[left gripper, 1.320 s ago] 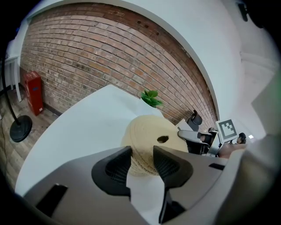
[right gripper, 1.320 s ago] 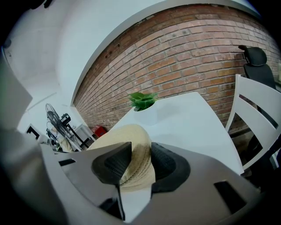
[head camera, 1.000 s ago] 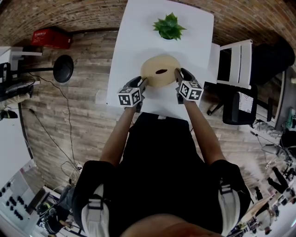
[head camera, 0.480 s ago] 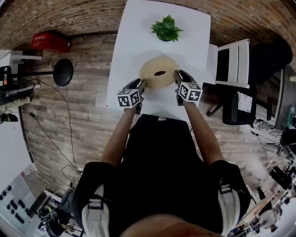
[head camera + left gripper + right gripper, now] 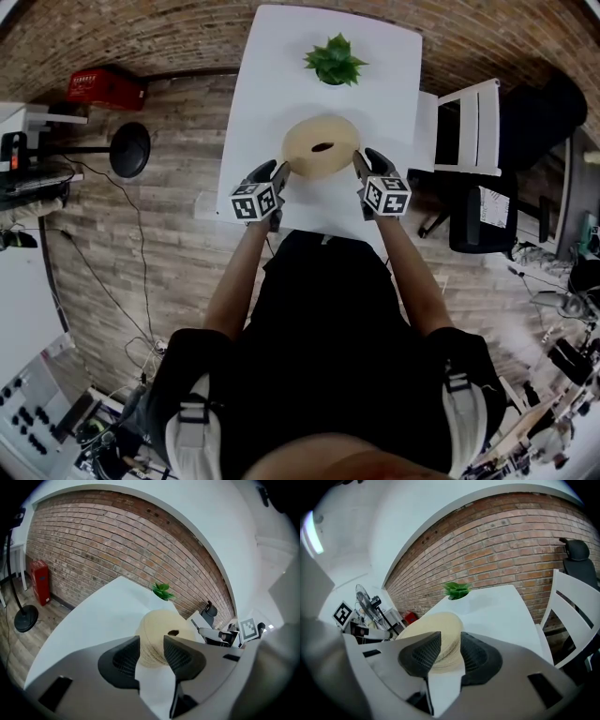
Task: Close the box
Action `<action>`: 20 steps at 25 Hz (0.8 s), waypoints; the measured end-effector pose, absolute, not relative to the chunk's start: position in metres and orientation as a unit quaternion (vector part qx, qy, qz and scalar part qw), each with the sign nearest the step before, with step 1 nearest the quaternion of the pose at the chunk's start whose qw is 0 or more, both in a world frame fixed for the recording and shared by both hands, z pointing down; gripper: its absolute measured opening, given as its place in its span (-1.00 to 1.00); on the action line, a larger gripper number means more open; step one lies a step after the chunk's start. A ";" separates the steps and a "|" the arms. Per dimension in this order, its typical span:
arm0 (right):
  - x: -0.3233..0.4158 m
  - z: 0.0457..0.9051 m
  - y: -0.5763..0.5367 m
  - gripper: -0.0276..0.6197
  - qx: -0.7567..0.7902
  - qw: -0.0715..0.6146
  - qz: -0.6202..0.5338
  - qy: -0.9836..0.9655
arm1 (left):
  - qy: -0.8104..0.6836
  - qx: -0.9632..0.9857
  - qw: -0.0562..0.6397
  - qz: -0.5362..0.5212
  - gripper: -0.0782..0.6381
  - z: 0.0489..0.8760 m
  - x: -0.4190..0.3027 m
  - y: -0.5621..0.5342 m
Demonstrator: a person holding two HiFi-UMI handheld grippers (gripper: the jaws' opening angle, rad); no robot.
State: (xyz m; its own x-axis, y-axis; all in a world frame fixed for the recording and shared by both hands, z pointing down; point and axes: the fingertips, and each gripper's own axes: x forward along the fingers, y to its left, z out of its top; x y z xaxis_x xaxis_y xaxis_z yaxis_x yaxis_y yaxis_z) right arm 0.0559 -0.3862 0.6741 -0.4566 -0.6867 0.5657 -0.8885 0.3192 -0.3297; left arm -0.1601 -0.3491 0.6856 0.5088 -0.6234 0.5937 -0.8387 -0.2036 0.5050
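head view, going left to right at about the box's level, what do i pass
red case → black round stand base → left gripper → round woven box → right gripper, jaws apart, just closed a little, gripping nothing → white chair

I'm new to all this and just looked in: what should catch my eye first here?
A round woven box with a dark hole in its top sits on the white table, a green potted plant beyond it. The left gripper and right gripper flank it, jaws apart; the right's have just been closing slightly, gripping nothing.
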 end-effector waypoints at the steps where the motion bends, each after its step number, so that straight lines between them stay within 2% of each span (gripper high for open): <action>1: 0.054 0.672 -0.383 -0.52 0.489 0.166 0.305 -0.800 | -0.480 0.765 0.410 0.128 -0.32 0.683 -0.160 -0.348; 8: 0.065 0.660 -0.362 -0.71 0.476 0.157 0.294 -0.814 | -0.476 0.781 0.396 0.083 -0.42 0.653 -0.155 -0.329; 10: 0.070 0.649 -0.356 -0.79 0.476 0.154 0.268 -0.823 | -0.479 0.789 0.372 0.093 -0.59 0.647 -0.155 -0.320; 12: 0.073 0.639 -0.348 -0.83 0.469 0.157 0.242 -0.835 | -0.479 0.802 0.337 0.116 -0.67 0.641 -0.152 -0.312; 15: 0.075 0.631 -0.335 -0.92 0.453 0.167 0.223 -0.847 | -0.471 0.815 0.313 0.127 -0.69 0.632 -0.144 -0.299; 20: 0.083 0.620 -0.315 -0.92 0.434 0.160 0.231 -0.856 | -0.467 0.818 0.328 0.066 -0.72 0.607 -0.131 -0.281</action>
State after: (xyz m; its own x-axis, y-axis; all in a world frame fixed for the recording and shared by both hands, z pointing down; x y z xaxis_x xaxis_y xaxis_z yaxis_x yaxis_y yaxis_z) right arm 0.0828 -0.3152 0.6205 -0.5723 -0.6685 0.4749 -0.8167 0.5168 -0.2566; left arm -0.1311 -0.2815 0.6072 0.5544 -0.7214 0.4150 -0.8083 -0.3480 0.4750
